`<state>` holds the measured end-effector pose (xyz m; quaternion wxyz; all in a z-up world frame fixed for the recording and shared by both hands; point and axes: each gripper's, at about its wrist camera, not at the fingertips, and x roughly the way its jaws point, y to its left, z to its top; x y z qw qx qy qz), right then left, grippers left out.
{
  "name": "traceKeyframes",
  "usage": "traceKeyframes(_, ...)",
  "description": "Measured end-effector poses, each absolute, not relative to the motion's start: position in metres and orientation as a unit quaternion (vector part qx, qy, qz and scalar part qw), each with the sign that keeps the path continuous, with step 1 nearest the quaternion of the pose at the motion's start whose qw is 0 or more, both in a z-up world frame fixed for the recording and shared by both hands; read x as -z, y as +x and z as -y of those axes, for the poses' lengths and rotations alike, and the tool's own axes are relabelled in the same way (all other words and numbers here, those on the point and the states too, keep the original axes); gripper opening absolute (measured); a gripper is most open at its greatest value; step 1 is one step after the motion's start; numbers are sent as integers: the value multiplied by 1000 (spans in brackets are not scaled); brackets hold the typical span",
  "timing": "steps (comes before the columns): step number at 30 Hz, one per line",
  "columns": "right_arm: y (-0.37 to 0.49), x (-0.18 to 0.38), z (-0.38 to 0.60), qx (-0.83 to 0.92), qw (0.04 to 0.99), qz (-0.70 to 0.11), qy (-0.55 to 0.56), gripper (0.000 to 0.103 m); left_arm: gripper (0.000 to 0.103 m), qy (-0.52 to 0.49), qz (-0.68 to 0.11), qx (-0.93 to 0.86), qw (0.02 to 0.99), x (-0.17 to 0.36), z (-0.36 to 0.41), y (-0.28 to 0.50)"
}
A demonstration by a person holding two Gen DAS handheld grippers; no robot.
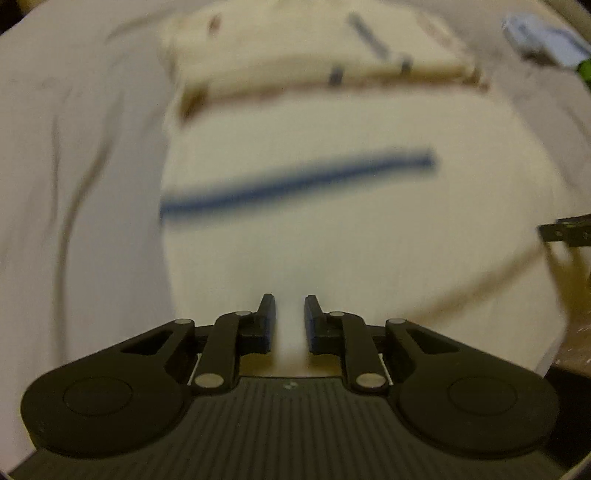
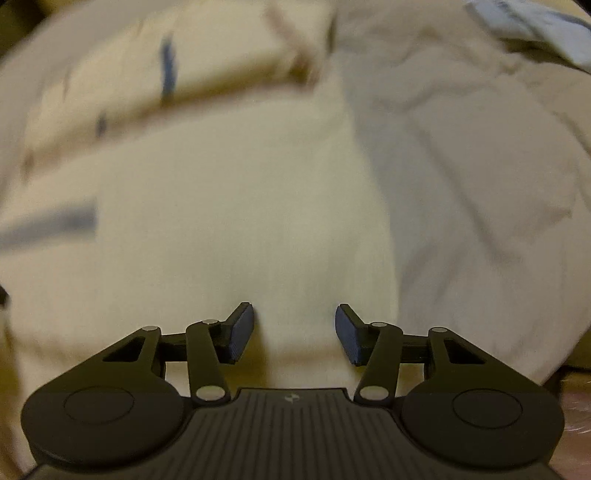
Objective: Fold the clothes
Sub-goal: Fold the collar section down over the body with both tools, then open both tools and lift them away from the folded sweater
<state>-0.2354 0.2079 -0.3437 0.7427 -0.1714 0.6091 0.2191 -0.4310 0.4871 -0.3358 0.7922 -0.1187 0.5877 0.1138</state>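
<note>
A cream garment (image 1: 332,229) with a blue stripe (image 1: 295,181) lies spread on a pale sheet, its far part folded over into a thicker band (image 1: 314,74). My left gripper (image 1: 290,323) is over the garment's near edge, jaws a little apart, nothing between them. In the right wrist view the same cream garment (image 2: 221,229) fills the left and middle, with a blue stripe (image 2: 48,225) at the left. My right gripper (image 2: 294,332) is open above the garment's near right part, empty. Both views are blurred.
A crumpled pale sheet (image 2: 461,166) covers the surface to the right and also shows in the left wrist view (image 1: 74,166). A light blue cloth (image 1: 543,37) lies far right, also in the right wrist view (image 2: 528,26). The other gripper's tip (image 1: 565,230) shows at the right edge.
</note>
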Motion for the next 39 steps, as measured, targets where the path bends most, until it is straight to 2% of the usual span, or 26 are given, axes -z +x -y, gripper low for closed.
traceKeyframes(5,-264,351,-174,-197,714,-644,-190,49,12,-135,-617,-130,765,334,-467,-472)
traceKeyframes(9,-269,325,-179,-234,733,-612,-182,49,13,-167,-582,-141,783,312,-457,-475)
traceKeyframes(12,-272,327,-188,-270,731,-596,-192,58,14,-184,-602,-177,756,327,-444,-469)
traceKeyframes(16,-281,350,-176,-265,692,-631,-231,59,13,-195,-626,-225,721,325,-419,-474)
traceKeyframes(19,-285,330,-156,-288,688,-630,-217,59,14,-188,-630,-239,715,303,-394,-478)
traceKeyframes(23,-283,284,-136,-322,706,-599,-198,69,14,-183,-603,-262,730,259,-359,-478)
traceKeyframes(30,-288,204,-110,-373,736,-541,-165,79,16,-163,-550,-287,767,187,-301,-471)
traceKeyframes(36,-299,178,-85,-388,729,-543,-151,80,19,-156,-529,-294,780,144,-266,-473)
traceKeyframes(39,-306,167,-75,-392,728,-541,-152,85,21,-147,-528,-299,781,132,-255,-476)
